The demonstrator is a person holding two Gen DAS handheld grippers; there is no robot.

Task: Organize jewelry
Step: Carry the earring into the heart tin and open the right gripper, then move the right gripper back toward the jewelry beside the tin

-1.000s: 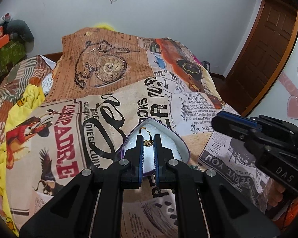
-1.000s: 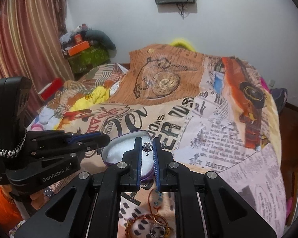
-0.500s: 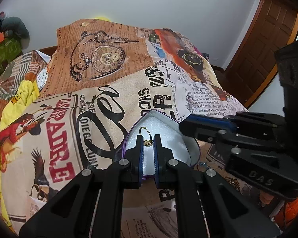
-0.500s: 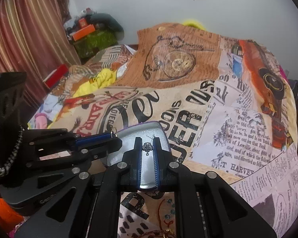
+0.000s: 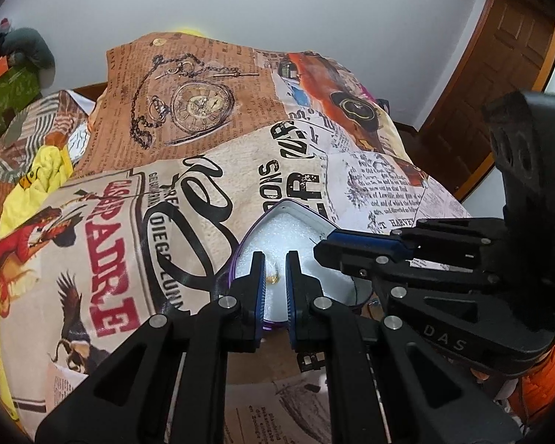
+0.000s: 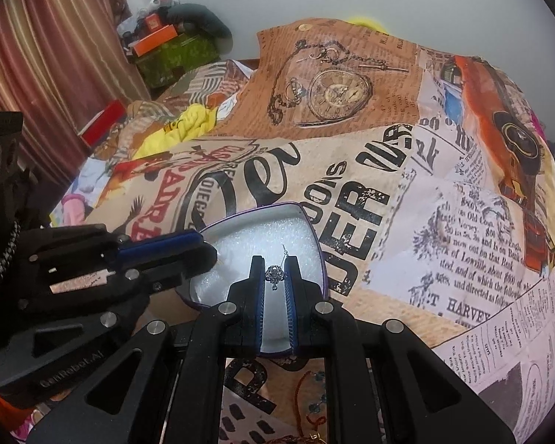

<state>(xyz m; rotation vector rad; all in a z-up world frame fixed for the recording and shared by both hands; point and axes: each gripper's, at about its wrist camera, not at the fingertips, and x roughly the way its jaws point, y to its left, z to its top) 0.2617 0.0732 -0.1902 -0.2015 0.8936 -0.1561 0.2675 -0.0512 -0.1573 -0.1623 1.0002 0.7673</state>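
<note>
A purple heart-shaped jewelry box [image 5: 277, 209] with white foam lining lies open on the printed bedspread; it also shows in the right wrist view [image 6: 299, 214]. My left gripper [image 5: 275, 264] hovers over the foam, jaws slightly apart, with a small gold ring earring [image 5: 273, 275] blurred between the fingers just above the foam. My right gripper [image 6: 275, 268] is shut on a silver ornate earring [image 6: 275, 275] over the box. Each gripper shows in the other's view, the right one [image 5: 355, 246] and the left one [image 6: 174, 248], side by side over the box.
More jewelry, a red cord with teal beads [image 6: 309, 403], lies on the bedspread below the box. Crumpled yellow cloth [image 6: 192, 125] and boxes [image 6: 155, 40] sit at the far left. A wooden door [image 5: 499, 85] stands at the right.
Both grippers have moved down and forward over the box. The left jaws have parted a little and the gold earring has dropped lower between them. The right still grips the silver earring.
</note>
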